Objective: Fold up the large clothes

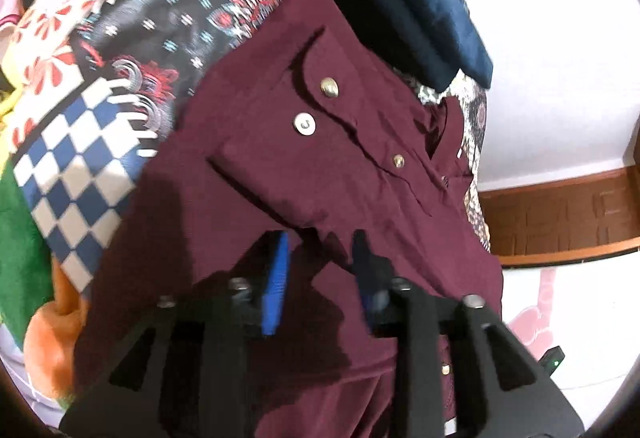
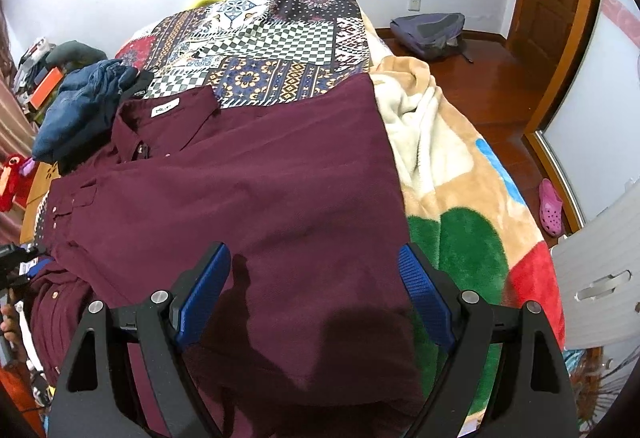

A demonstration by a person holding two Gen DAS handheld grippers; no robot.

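maroon shirt (image 2: 248, 173) spread flat on bed (image 2: 280, 37) for folding; right gripper (image 2: 314, 282) wide above it, left gripper (image 1: 320, 258) part-open, empty.

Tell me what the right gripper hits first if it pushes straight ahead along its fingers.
Most likely the maroon button-up shirt spread on the bed: the right gripper stands open and angled down over it, nothing else between. Depth is uncertain.

left tongs (image 1: 320, 262) partly parted, angled down | right tongs (image 2: 314, 278) wide apart
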